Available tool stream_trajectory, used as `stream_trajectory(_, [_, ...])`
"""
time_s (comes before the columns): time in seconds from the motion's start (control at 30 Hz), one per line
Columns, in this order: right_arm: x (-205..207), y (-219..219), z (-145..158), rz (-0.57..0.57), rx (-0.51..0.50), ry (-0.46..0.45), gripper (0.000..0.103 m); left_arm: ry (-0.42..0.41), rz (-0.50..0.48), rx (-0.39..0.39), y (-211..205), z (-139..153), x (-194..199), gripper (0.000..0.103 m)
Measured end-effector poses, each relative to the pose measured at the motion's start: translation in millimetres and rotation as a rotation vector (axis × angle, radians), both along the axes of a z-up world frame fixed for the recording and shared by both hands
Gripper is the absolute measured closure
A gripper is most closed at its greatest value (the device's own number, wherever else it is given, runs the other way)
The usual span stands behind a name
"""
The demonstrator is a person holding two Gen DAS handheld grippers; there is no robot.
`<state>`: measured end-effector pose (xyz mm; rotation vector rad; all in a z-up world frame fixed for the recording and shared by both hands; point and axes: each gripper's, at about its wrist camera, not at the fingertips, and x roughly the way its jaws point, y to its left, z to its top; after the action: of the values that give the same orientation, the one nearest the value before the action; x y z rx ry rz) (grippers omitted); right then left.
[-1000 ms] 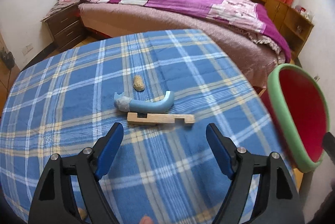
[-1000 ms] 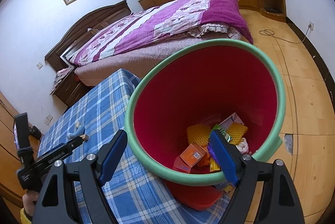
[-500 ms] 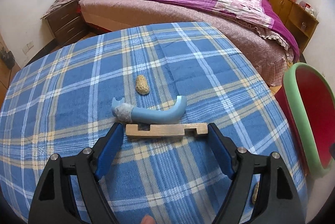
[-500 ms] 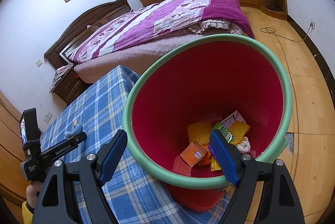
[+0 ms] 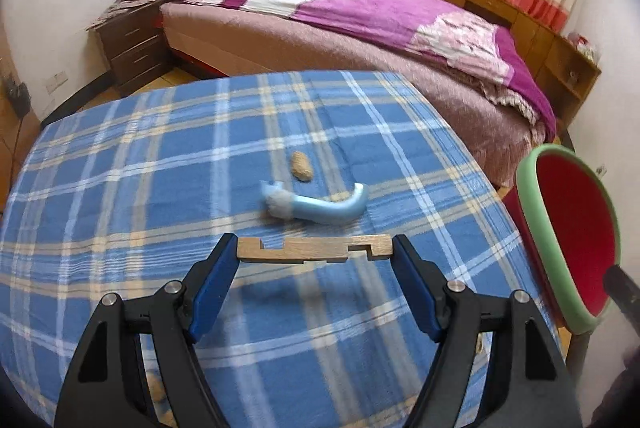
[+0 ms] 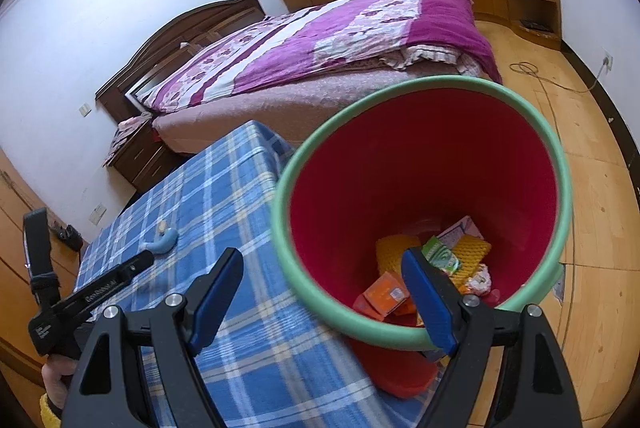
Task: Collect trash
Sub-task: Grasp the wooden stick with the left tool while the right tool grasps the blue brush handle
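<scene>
wood strip (image 5: 314,248) btwn closing jaws

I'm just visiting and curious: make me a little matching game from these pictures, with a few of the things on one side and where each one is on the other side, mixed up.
Things:
1. wooden strip
2. peanut
3. orange box
4. blue curved handle

Places:
A. inside the red bin with the green rim
B. between the left gripper's blue fingers
C. lying on the checked cloth, between the peanut and the wooden strip
D. on the checked cloth, farthest from the fingers, toward the bed

Pairs: 1-B, 2-D, 3-A, 4-C
</scene>
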<state>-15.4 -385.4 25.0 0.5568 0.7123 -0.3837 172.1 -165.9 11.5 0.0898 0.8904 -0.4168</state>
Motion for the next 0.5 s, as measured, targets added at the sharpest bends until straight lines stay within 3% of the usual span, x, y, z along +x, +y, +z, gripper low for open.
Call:
stream_trajectory(0.1, [7,12,4,0.029,-0.004,-0.003,0.02,-0.012,0.036,0.001,18,7,1,0.026])
stream_trajectory(0.23, [20,30,10,0.068,-0.016,-0.009,0.012,-0.029,0.079,0.009,42,14,6,0.026])
stream_trajectory(0.5, [54,69,16,0.147,-0.025,0.006,0.011,-0.049,0.17,0.023,90,16,26,0.026])
